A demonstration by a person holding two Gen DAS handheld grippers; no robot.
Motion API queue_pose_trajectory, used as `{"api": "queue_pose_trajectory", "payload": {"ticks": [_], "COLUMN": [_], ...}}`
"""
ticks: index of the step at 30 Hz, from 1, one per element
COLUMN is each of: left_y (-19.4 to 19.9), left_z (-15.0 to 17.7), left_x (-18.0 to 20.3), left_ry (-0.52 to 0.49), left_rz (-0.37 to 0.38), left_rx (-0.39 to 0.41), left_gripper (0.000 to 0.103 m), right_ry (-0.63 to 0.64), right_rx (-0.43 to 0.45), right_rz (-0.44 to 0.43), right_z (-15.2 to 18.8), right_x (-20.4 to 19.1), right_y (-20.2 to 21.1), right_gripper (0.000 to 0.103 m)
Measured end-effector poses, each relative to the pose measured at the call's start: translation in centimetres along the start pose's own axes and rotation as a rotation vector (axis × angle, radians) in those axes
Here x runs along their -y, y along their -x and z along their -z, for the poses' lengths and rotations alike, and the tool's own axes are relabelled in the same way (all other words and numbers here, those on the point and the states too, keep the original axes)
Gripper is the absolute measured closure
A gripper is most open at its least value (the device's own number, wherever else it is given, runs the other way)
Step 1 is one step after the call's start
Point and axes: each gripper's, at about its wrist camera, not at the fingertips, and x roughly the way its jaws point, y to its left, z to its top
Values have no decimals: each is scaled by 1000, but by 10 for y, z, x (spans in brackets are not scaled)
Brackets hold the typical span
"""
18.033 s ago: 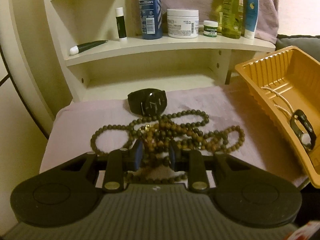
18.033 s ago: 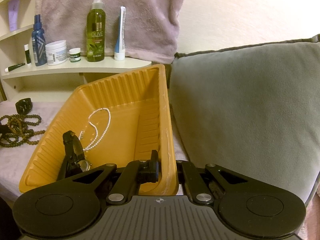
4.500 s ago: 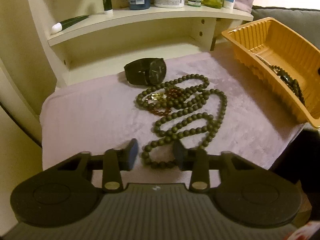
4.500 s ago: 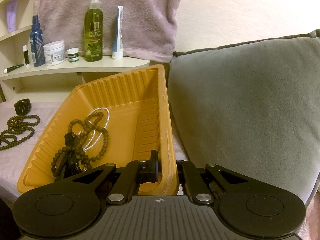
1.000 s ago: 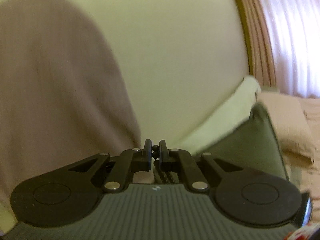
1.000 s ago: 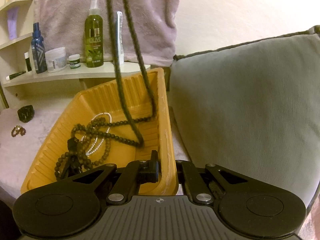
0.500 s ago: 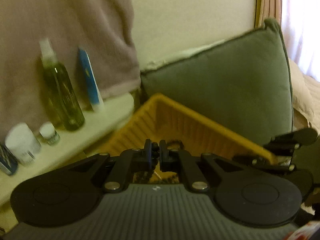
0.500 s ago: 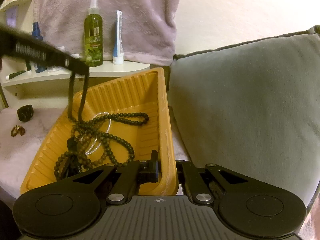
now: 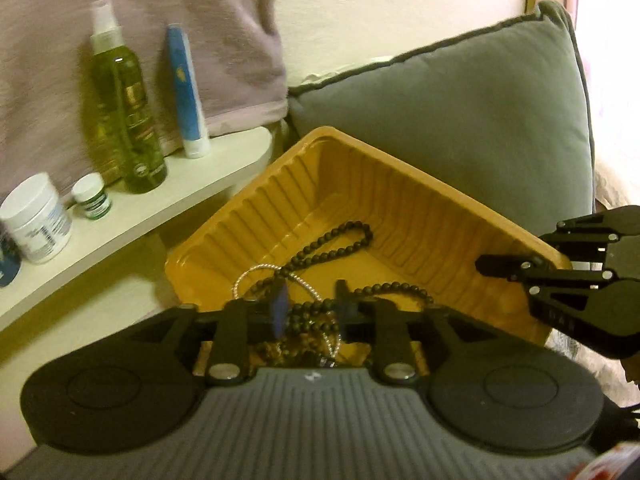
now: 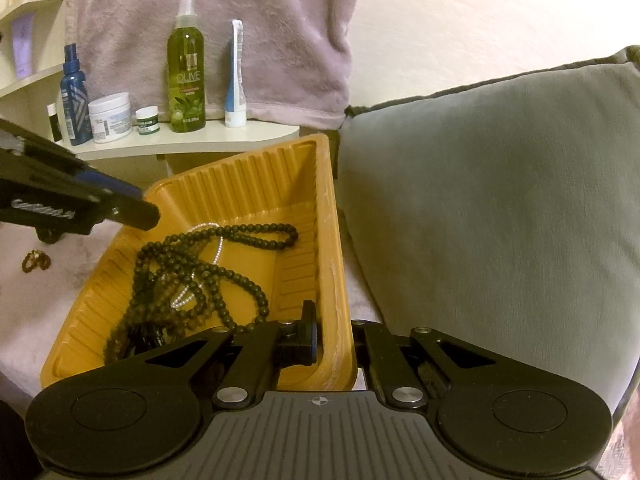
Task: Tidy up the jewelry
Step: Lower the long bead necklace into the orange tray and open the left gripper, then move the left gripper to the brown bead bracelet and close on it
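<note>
Fingers (image 9: 280,308) of the left gripper (image 9: 310,306) are spread wide with nothing held between them, and they are poised over the near-left part of the yellow tray (image 9: 432,200). Fingers (image 10: 308,336) of the right gripper (image 10: 334,340) are closed narrowly on the tray's near right wall, one finger seen inside the tray and the other outside it; from the left wrist view this gripper (image 9: 516,266) is seen clamped at the tray's right corner.

Inside the tray a long dark bead necklace (image 10: 224,264) is piled loosely, one loop reaching toward the far right wall and the rest bunched toward the near-left corner. A pearl strand (image 10: 218,246) is seen under and among the dark beads, and a dark watch (image 10: 146,334) lies at the near-left end beneath them. In the left wrist view the beads (image 9: 340,244) and the pearl strand (image 9: 256,276) show just beyond the open fingers.

The tray is tilted, propped beside a grey cushion (image 10: 500,184) at its right. A small amber-coloured bracelet (image 10: 36,260) lies on the lilac cloth (image 10: 24,320) well left of the tray. Behind, on a cream shelf (image 10: 192,142), an olive spray bottle (image 10: 187,76), a blue-and-white tube (image 10: 236,76), a white jar (image 10: 110,116), a small green-labelled pot (image 10: 147,120) and a blue bottle (image 10: 74,100) stand before a hanging towel (image 10: 248,32).
</note>
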Motion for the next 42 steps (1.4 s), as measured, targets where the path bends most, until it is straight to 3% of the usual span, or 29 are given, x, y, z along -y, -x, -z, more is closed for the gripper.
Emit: {"api": "queue_pose_trajectory", "payload": {"ticks": [9, 13, 18, 27, 42], "left_y": [37, 51, 64, 80, 75], "left_z": [27, 46, 70, 113, 161], "left_x": [-35, -53, -73, -99, -114], "left_ry": [137, 190, 282, 385, 402], "left_rz": [-158, -246, -322, -451, -543], "left_rx": [49, 63, 89, 68, 36], "left_gripper": [62, 47, 37, 18, 17], "right_ry": [2, 3, 6, 7, 18], "right_rx": [-1, -2, -4, -7, -13], "right_rz": [2, 2, 2, 3, 7], "right_z": [0, 1, 1, 1, 0], "right_x": [1, 1, 0, 0, -1], "right_y": [-1, -1, -1, -1, -2], "right_gripper": [99, 99, 99, 99, 99]}}
